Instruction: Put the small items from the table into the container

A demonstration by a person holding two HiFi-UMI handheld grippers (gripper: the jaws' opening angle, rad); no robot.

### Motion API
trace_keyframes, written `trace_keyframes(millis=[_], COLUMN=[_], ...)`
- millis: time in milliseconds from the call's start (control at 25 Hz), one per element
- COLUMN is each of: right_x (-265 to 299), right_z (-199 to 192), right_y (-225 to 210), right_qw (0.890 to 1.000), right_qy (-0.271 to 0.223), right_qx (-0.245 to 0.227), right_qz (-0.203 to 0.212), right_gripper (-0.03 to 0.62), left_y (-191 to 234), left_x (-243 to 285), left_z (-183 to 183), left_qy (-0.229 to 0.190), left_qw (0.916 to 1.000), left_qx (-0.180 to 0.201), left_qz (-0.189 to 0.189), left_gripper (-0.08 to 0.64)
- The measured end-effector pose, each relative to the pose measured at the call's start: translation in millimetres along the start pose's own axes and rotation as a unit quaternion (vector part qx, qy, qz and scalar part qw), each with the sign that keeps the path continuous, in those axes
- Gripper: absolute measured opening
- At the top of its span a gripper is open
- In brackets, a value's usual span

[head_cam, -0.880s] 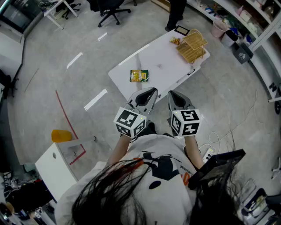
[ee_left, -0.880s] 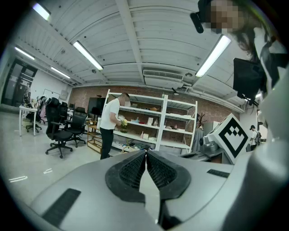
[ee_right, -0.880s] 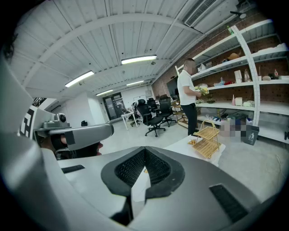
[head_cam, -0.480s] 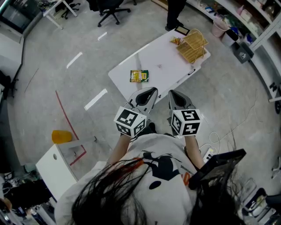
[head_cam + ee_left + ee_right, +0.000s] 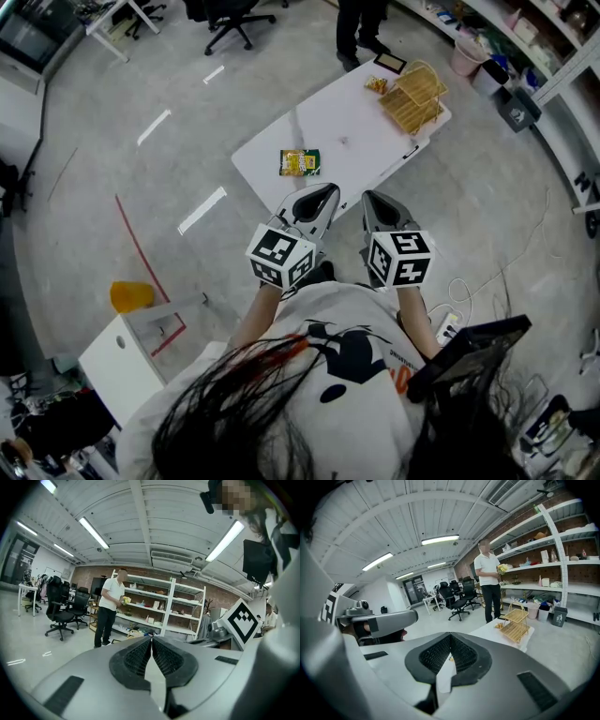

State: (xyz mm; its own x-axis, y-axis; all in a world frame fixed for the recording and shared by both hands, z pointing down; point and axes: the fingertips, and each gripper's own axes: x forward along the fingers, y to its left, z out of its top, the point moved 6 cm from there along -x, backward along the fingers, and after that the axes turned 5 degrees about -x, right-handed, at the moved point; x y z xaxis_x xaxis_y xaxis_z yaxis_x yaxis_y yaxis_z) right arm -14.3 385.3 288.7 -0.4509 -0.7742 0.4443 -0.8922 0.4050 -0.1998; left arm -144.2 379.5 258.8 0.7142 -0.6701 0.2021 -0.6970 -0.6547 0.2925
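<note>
Bystander [image 5: 359, 26] stepped left; left hand-held gripper [image 5: 151, 640], right hand-held gripper [image 5: 450, 636] (both closed).

I see grey polished floor [image 5: 94, 122] with a red tape line [image 5: 141, 247]. Black office chairs [image 5: 60, 612] on the far side. White shelving [image 5: 171, 604] against a brick wall [image 5: 86, 573]. Strip lights [image 5: 93, 532] on, white panelled ceiling [image 5: 173, 508].
</note>
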Motion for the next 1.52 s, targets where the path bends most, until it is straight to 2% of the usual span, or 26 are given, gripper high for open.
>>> trace_keyframes(millis=[840, 1240, 1520], right_x=[42, 68, 105], right_z=[-1, 4, 20], right_y=[27, 3, -45], right_qw=[0.999, 0.999, 0.999], right_qy=[0.012, 0.029, 0.04], right_qx=[-0.002, 0.0, 0.003], right_qz=[-0.037, -0.029, -0.007], right_gripper=[0.014, 0.014, 0.014], left_y=[62, 82, 102], left_x=[-6, 20, 66], left_z=[-7, -10, -13], left_qy=[0.027, 0.035, 0.042], left_qw=[0.999, 0.999, 0.9981], left_qx=[-0.005, -0.021, -0.044], left_qz=[-0.035, -0.02, 0.003], left_gripper=[0.011, 0.011, 0.011])
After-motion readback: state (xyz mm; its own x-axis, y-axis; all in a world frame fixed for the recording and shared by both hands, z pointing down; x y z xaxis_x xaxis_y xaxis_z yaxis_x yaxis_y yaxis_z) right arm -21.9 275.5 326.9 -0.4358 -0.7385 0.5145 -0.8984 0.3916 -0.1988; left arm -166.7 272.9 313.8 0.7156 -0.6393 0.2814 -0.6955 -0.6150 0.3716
